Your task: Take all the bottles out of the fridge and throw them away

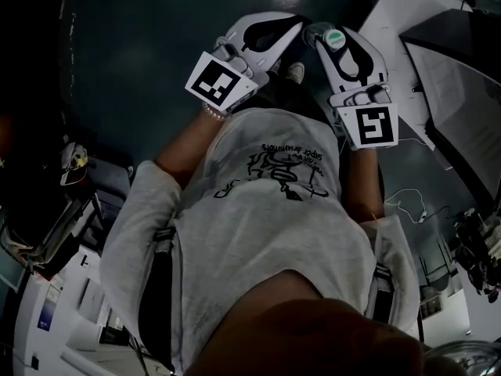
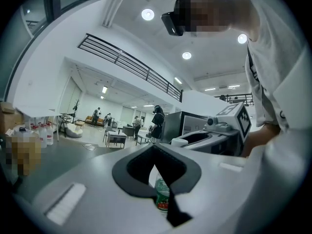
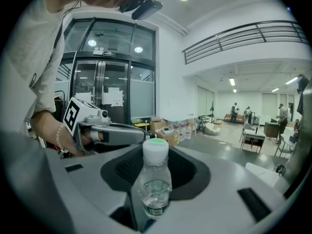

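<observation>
Near: left gripper [image 2: 163, 204], jaws almost together, pinching green-label bottle [image 2: 162, 191] low in the gap. Right gripper [image 3: 150, 206], jaws clamped on capped bottle [image 3: 155, 179], upright between them. Each gripper sits just beside the other's jaws, blocking part of the room. Beyond right jaws: boxes [image 3: 168, 133], glass doors [image 3: 105, 89]. Far: tables [image 3: 253, 139], people [image 3: 234, 112].

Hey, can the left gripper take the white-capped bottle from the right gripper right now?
Probably not. The left gripper is shut on a green-label bottle, so its jaws are full, even though the right gripper with the white-capped bottle is right beside it.
</observation>
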Action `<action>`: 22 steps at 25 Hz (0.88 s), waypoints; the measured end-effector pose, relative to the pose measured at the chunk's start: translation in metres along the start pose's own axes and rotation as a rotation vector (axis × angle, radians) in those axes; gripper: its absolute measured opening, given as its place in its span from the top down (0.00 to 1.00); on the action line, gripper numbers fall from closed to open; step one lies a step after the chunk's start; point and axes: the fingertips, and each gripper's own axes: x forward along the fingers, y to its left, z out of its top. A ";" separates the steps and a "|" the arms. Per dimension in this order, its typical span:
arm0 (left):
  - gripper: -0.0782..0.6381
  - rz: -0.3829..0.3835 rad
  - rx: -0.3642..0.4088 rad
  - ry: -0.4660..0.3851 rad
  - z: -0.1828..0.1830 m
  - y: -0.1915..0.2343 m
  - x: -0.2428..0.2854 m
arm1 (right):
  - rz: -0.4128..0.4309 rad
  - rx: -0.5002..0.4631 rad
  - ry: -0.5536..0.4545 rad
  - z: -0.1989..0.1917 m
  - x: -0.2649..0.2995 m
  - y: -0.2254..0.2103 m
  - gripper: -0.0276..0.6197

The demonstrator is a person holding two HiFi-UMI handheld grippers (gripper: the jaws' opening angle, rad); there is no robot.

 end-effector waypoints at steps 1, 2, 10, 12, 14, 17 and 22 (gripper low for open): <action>0.88 -0.001 -0.004 0.006 -0.005 0.001 0.000 | 0.000 0.003 0.005 -0.004 0.002 0.001 0.71; 0.88 -0.001 -0.006 0.010 -0.009 0.002 -0.001 | -0.001 0.005 0.010 -0.009 0.003 0.001 0.71; 0.88 -0.017 -0.013 0.031 -0.038 0.007 0.002 | -0.002 0.026 0.033 -0.041 0.017 0.006 0.71; 0.88 -0.022 -0.007 0.038 -0.045 0.008 0.003 | -0.002 0.035 0.034 -0.049 0.021 0.006 0.71; 0.88 -0.021 -0.002 0.042 -0.051 0.011 0.004 | -0.001 0.047 0.035 -0.056 0.025 0.007 0.71; 0.88 -0.015 -0.014 0.056 -0.064 0.015 0.004 | 0.004 0.062 0.049 -0.070 0.030 0.009 0.71; 0.88 -0.016 -0.025 0.071 -0.086 0.022 0.003 | 0.006 0.076 0.057 -0.092 0.041 0.012 0.71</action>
